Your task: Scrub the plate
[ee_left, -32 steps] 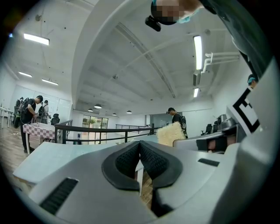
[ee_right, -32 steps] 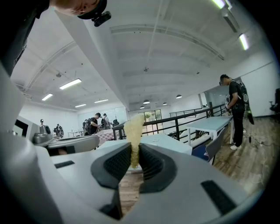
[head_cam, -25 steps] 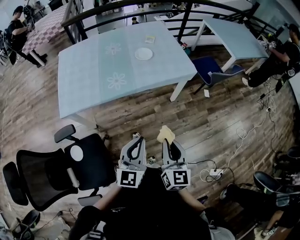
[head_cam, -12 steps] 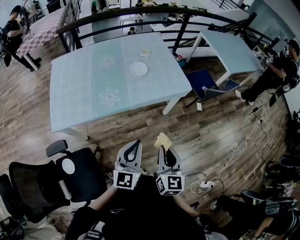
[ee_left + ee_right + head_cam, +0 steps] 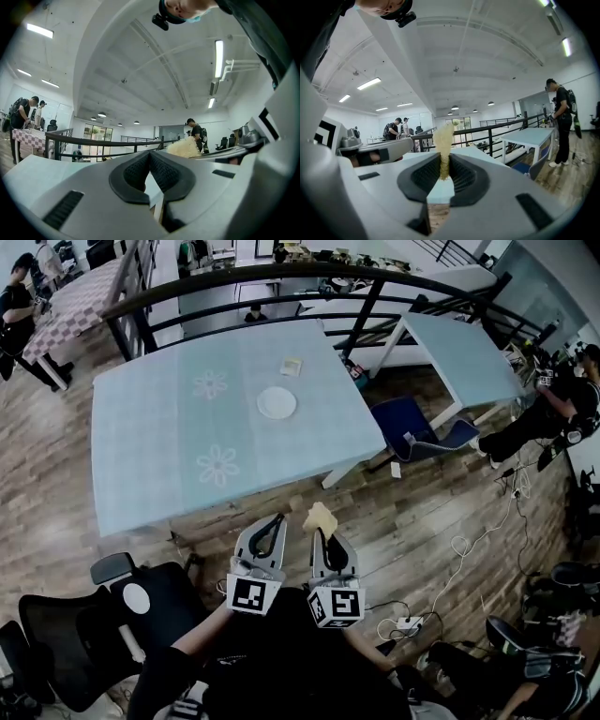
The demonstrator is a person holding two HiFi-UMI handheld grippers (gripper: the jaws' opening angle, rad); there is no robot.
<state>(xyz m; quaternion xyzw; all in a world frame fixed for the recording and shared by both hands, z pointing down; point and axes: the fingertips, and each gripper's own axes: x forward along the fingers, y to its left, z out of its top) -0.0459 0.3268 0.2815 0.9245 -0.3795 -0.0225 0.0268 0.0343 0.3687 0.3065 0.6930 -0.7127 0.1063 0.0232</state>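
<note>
With the sponge (image 5: pixel 321 516) clamped in the right gripper (image 5: pixel 325 531) and the left gripper (image 5: pixel 277 519) closed empty, the far-off plate (image 5: pixel 277 403) is judged yet to be reached

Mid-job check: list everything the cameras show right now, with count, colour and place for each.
Table: one, pale blue flowered cloth, centre of head view.
Plate: one, white, on that table, right of centre.
Small flat item: one, pale, on the table beyond the plate.
Second table: one, pale blue, far right.
Chair: one, blue, between the tables.
Office chair: one, black, floor at lower left.
Power strip with cables: one, white, floor at lower right.
Bystanders: at least two, dark clothes, left and right edges.
Sponge: one, yellow, low centre, gripped.
Left claw: one, grey, shut, empty.
Right claw: one, grey, shut on the sponge.
</note>
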